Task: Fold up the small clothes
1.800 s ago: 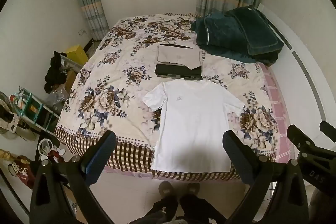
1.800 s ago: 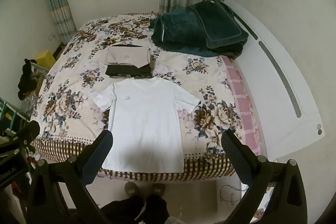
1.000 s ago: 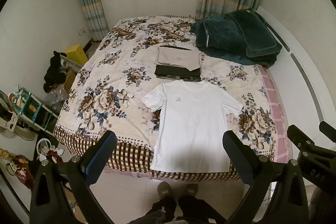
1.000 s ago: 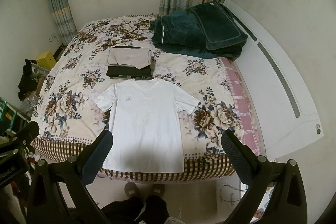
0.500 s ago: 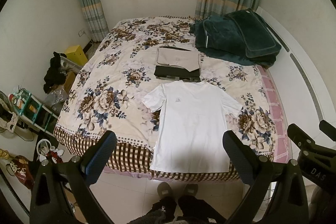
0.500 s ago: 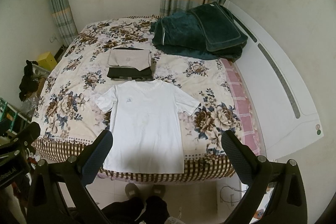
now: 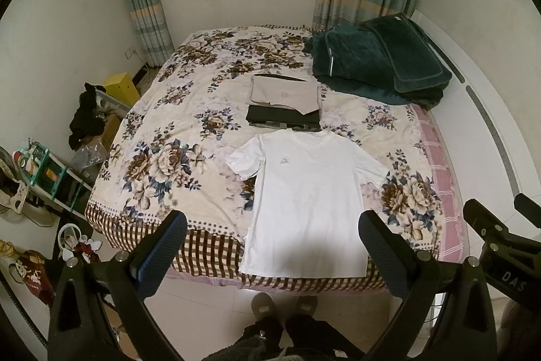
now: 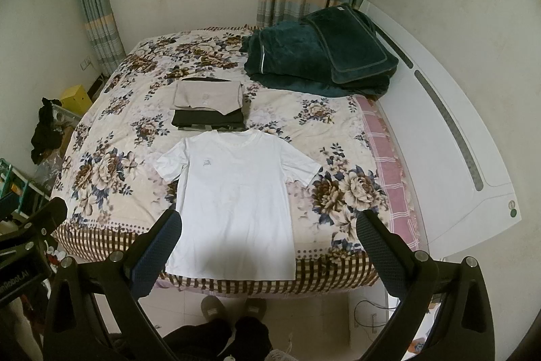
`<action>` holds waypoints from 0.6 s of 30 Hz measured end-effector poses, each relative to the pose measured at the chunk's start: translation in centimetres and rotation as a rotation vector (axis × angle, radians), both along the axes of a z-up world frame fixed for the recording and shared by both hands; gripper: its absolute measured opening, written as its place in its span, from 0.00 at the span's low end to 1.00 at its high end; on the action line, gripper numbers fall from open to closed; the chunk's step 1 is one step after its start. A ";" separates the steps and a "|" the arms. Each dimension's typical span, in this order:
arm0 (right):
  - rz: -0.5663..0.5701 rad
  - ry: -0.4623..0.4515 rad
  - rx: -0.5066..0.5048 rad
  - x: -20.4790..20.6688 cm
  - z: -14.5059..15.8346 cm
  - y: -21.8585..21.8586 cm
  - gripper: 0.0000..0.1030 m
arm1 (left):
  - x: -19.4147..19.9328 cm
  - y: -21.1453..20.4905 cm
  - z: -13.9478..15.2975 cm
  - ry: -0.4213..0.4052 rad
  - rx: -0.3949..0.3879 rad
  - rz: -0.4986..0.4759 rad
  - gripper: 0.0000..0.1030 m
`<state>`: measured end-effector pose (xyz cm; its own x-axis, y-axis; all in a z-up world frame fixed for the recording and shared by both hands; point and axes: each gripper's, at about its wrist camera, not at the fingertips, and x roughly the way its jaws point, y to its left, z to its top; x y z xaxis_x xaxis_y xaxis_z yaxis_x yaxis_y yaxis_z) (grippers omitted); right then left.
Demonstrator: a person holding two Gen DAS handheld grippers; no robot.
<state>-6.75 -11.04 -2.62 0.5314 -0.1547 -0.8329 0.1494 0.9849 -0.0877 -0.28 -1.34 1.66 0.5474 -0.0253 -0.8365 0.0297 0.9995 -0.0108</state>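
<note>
A white t-shirt [image 7: 307, 195] lies flat, face up, on the floral bed, its hem at the near edge; it also shows in the right wrist view [image 8: 235, 198]. Behind its collar sits a stack of folded clothes, a beige piece [image 7: 285, 93] on dark ones [image 7: 282, 117], also seen in the right wrist view [image 8: 208, 97]. My left gripper [image 7: 272, 225] is open and empty, held high above the bed's near edge. My right gripper [image 8: 268, 225] is open and empty at the same height. Each gripper shows at the edge of the other's view.
A dark green blanket pile [image 7: 375, 60] lies at the bed's far right by the white headboard [image 8: 446, 131]. A cluttered rack, a yellow box [image 7: 121, 87] and dark clothes stand left of the bed. My slippered feet [image 7: 284, 307] stand on the tiled floor.
Both views have shifted only slightly; the grippers stay open and the shirt has not moved.
</note>
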 end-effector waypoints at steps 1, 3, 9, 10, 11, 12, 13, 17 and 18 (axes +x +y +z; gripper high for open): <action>0.000 0.000 0.000 0.0 0.0 0.0 1.00 | 0.0 0.0 0.0 0.002 -0.001 0.000 1.00; 0.000 0.000 0.001 0.0 0.0 -0.1 1.00 | 0.1 0.3 -0.2 0.001 0.000 0.002 1.00; 0.000 -0.002 0.001 -0.1 0.0 -0.3 1.00 | 0.1 0.3 -0.2 0.001 -0.001 0.002 1.00; 0.000 -0.001 0.001 -0.1 0.1 -0.3 1.00 | 0.0 0.2 -0.1 0.001 -0.001 0.002 1.00; 0.000 -0.001 0.002 -0.1 0.1 -0.3 1.00 | 0.0 0.3 -0.2 0.001 -0.001 0.002 1.00; 0.001 -0.001 0.002 -0.1 0.1 -0.3 1.00 | 0.1 0.3 -0.2 0.001 -0.002 0.001 1.00; 0.001 -0.001 0.002 -0.1 0.1 -0.3 1.00 | 0.0 0.2 -0.1 0.001 -0.001 0.001 1.00; 0.001 -0.003 0.001 -0.2 0.1 -0.4 1.00 | 0.0 0.3 -0.2 0.000 -0.001 0.002 1.00; 0.001 -0.003 0.002 -0.2 0.1 -0.4 1.00 | 0.0 0.3 -0.2 0.000 -0.002 0.002 1.00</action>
<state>-6.93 -11.48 -2.52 0.5342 -0.1528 -0.8315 0.1489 0.9852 -0.0853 -0.24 -1.04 1.44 0.5476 -0.0257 -0.8363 0.0274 0.9995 -0.0127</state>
